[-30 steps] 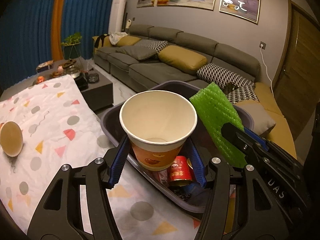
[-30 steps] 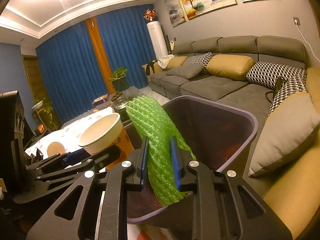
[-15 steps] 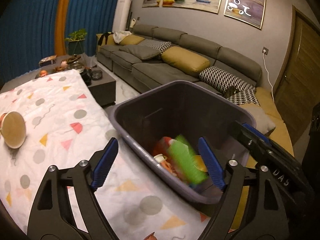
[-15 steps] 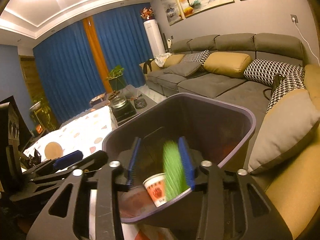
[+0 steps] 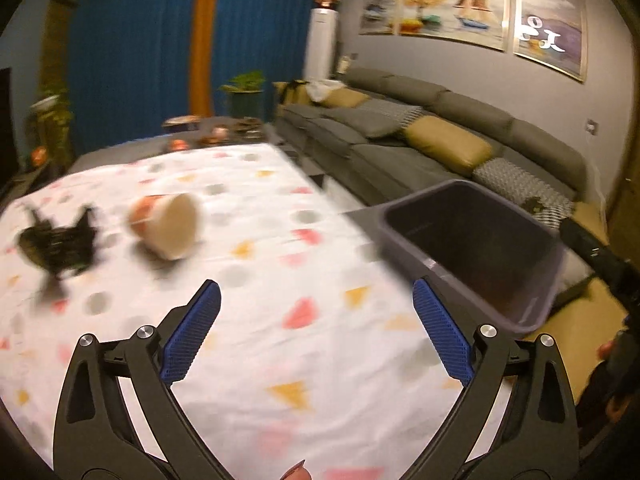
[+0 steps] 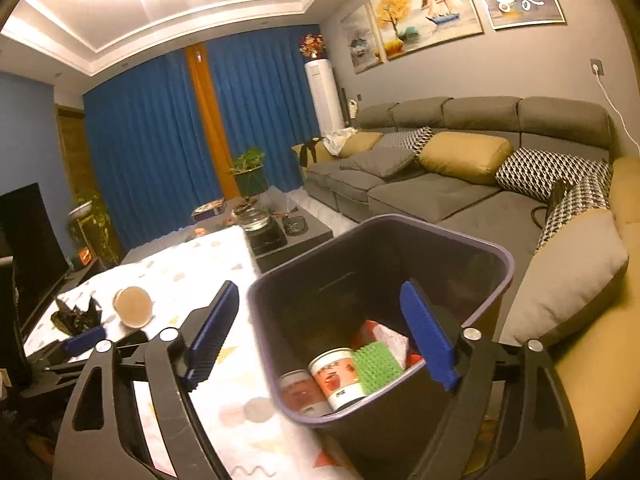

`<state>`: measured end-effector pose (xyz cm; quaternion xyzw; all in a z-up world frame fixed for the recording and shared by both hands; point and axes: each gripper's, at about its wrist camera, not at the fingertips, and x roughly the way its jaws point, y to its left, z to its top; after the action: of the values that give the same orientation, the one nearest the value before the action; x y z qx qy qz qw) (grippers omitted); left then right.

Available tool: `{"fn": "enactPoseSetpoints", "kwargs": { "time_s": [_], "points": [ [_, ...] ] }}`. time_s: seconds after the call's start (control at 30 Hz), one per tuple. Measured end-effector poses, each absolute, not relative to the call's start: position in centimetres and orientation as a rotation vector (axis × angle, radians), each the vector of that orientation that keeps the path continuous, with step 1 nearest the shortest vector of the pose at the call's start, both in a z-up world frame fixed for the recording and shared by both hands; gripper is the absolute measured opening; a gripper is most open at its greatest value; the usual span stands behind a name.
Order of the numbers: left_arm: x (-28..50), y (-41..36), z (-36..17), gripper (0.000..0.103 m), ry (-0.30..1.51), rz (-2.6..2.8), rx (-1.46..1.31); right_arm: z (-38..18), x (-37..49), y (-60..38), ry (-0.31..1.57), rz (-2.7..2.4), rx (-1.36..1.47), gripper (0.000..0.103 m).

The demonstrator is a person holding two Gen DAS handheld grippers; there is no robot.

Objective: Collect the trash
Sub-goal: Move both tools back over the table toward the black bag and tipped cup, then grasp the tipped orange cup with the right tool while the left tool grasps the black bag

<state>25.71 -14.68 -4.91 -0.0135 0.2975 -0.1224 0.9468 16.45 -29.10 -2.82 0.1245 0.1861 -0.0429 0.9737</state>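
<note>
The right gripper fills the lower frame, its blue jaws opening with nothing gripped, above a dark bin holding a paper cup and green foam netting. At left, another cup lies tipped on the patterned bench.

Warm, dim indoor light tints both views yellow. In the right wrist view the ceiling cove glows brightest at 11 o'clock, nearly blown out, with 2 recessed spots; the bin interior is shadowed yet sharp. The left wrist view is smeared by motion blur: the paper cup and dark wrapper at 9 o'clock are streaked, the tablecloth pattern soft, while the left hand-held gripper stays crisp. Fisheye bending curves walls and paintings, and black vignette fills every corner
</note>
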Motion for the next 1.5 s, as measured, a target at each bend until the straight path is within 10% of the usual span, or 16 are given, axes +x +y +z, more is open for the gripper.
{"fn": "enactPoseSetpoints", "kwargs": {
  "time_s": [0.77,1.5],
  "points": [
    [22.5,7.7,-3.1,0.095,0.548,0.201,-0.129,-3.3,22.5,-10.3,0.488,0.232,0.096,0.077],
    [31.1,11.3,-5.6,0.095,0.568,0.170,-0.159,-8.0,33.6,-2.7,0.658,0.319,0.097,0.045]
  ]
}}
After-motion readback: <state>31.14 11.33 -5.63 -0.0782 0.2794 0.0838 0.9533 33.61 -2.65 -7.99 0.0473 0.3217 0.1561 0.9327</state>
